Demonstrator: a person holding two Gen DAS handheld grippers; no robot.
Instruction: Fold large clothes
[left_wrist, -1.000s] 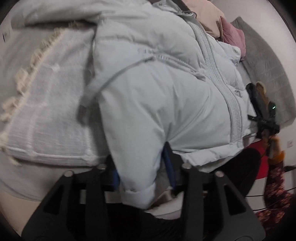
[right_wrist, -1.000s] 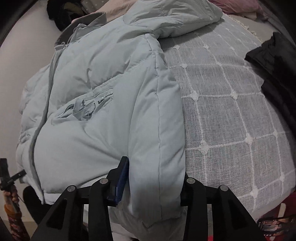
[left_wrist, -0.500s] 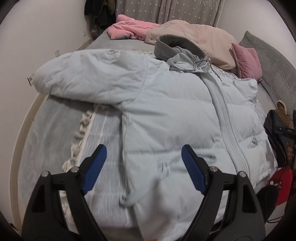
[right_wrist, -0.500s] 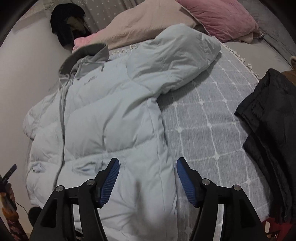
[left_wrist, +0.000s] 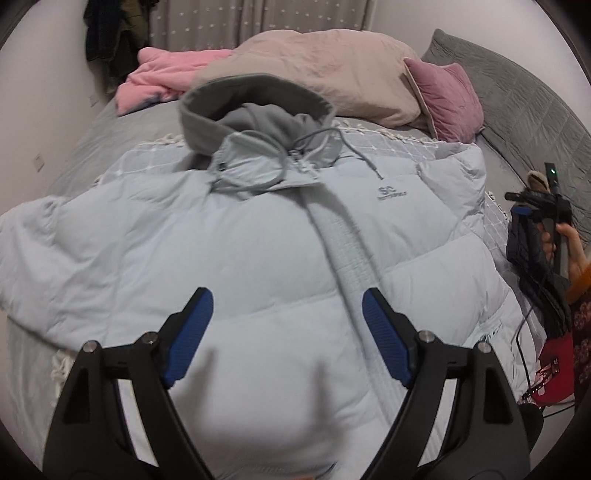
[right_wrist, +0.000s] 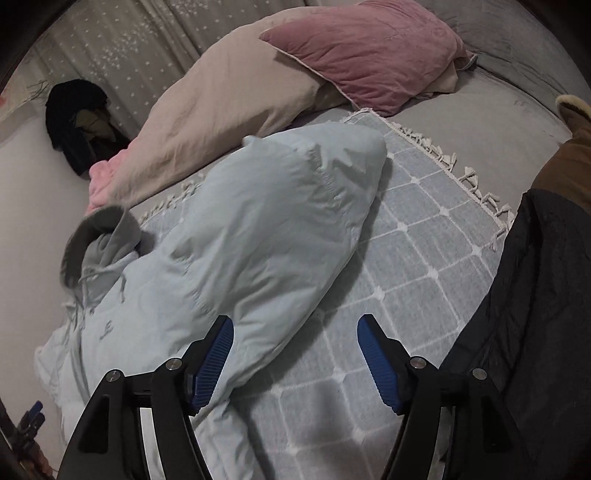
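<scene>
Pale blue and quilted, the puffer jacket (left_wrist: 258, 258) lies front up on the grey checked blanket (right_wrist: 424, 280) that covers the bed, zip closed, its grey hood (left_wrist: 255, 107) toward the beige duvet (left_wrist: 325, 70) at the far end. The left gripper (left_wrist: 287, 334) hangs above the jacket's lower chest; its blue pads stand wide apart with nothing pinched between them, one over the quilting left of the zip, the other just right of the zip. Its jaws have just been opening. One sleeve stretches out flat from the jacket's body toward the wall side of the bed.

The right gripper (right_wrist: 295, 360) is also spread and empty, its jaws having just been opening as well. It hovers over the blanket beside the jacket's other sleeve (right_wrist: 280, 221). That sleeve angles from the jacket's shoulder up toward the mauve pillow (right_wrist: 369, 51); the sleeve's underside passes the inner pad closely, and whether they touch cannot be told, while the outer pad hangs over bare blanket. A black garment (right_wrist: 528, 306) lies on the far side of the blanket from the jacket. In the left wrist view, the person's hand (left_wrist: 569, 251) holds the right gripper beyond the jacket's far edge.
</scene>
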